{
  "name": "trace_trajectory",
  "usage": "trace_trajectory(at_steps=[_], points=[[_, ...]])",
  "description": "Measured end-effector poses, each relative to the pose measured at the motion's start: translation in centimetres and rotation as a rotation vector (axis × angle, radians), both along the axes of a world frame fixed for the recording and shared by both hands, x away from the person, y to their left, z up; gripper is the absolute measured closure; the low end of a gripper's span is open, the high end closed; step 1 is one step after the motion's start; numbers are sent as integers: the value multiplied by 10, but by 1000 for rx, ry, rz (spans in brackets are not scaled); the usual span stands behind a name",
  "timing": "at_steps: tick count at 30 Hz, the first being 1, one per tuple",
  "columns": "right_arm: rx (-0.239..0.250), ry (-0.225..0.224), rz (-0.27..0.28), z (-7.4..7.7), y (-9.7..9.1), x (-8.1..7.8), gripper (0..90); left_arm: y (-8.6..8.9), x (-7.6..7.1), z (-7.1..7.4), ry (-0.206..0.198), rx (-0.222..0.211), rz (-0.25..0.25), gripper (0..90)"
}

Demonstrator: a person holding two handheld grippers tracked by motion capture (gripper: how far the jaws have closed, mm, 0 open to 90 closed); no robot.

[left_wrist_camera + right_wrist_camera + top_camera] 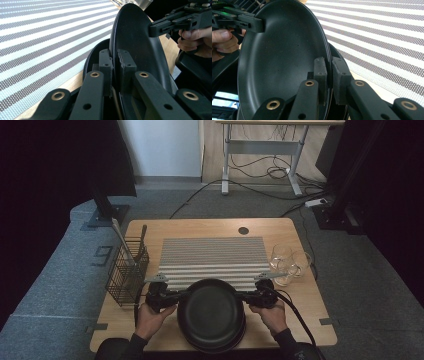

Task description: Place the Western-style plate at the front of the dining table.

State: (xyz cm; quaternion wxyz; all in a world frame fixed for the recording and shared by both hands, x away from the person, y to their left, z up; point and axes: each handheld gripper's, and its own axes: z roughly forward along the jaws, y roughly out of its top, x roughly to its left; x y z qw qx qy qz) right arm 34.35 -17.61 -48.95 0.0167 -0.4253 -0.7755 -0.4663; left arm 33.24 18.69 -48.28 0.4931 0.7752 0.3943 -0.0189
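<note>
Black plate sits at near-centre edge of the wooden desk, held from both sides over more dark plates stacked under it; stack count can't be told, only rim slivers show. Left tongs closed on plate's left rim, right tongs closed on its right rim. In left gripper view the left tongs pinch the rim between both pads, narrow gap, plate seen edge-on. In right gripper view the right tongs clamp the rim the same way, with the plate's matte inner face wide at left. Each gripper view shows the other gripper far side: right one with fingers, left one with hand partly cut off. Whether the held plate is lifted clear of the stack: hard to tell.

Striped mat lies behind the plate, near edge partly covered by it. Wire basket at left holds utensils, types unclear. Two clear glasses at right, just beside mat, dim and hard to separate. Both forearms cut off at bottom. Round hole in desk at far edge.
</note>
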Motion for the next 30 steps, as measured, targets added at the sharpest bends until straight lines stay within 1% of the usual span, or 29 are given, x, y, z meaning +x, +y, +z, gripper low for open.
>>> trace_trajectory(at_steps=[5,7,8,9,11,13,15,17,18,20,24,27,28,30], points=[[5,-7,16,-1,-1,1,801,0,-3,0,-31,1,0,833],[18,-10,27,-1,-2,1,766,0,-4,0,-41,0,-2,833],[24,-11,32,-1,-2,0,734,-1,-4,0,-44,2,-1,833],[19,-9,33,-2,-2,0,705,-1,-4,0,-46,2,-1,833],[5,1,38,-5,-3,0,666,-1,-4,0,-50,3,-3,832],[16,23,45,-11,-4,0,646,-1,-5,0,-53,1,-2,832],[30,42,57,-18,-6,0,645,0,-5,-1,-57,-1,-1,832],[78,69,75,-25,-6,-1,670,0,-5,-1,-59,-1,-1,831],[101,78,85,-27,-6,0,696,-1,-5,-1,-60,-1,-1,831],[133,93,113,-31,-5,0,726,-1,-5,0,-60,-1,-2,832],[137,93,120,-30,-6,0,747,1,-3,-3,-52,-19,-5,831],[138,77,123,-29,-6,-1,756,3,-1,-7,-37,-29,-7,827],[137,72,126,-29,-6,-2,756,3,0,-8,-36,-24,-6,825],[138,63,128,-28,-6,-2,760,2,0,-9,-47,7,-2,810]])
